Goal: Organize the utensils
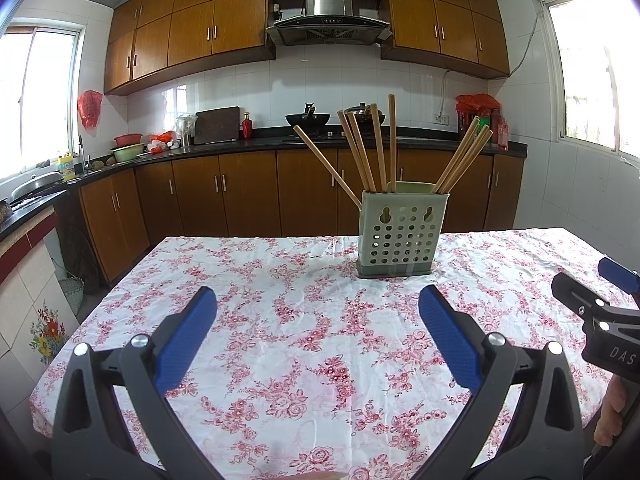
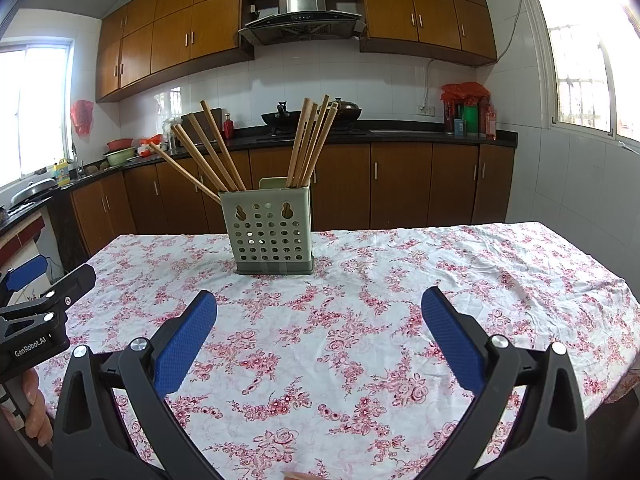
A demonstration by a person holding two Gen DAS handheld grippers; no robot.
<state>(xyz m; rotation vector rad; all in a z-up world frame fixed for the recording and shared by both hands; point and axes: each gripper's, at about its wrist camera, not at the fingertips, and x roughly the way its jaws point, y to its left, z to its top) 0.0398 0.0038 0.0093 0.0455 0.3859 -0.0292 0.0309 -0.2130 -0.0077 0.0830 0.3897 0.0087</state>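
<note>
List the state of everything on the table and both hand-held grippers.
Utensil holder: upright on the tablecloth.
Chopsticks: standing in the holder, leaning left and right.
Left hand-held gripper: open, empty.
Right hand-held gripper: open, empty.

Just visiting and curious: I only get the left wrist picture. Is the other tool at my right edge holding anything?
Observer: No. The right wrist view shows the right gripper with its fingers spread wide and only the tablecloth between them.
Visitor: Any writing on my tool?
Observer: Yes, the left gripper has a GenRobot.AI label on its side.
Visitor: What holds it up?
Observer: A person's left hand, wrapped around its handle.
</note>
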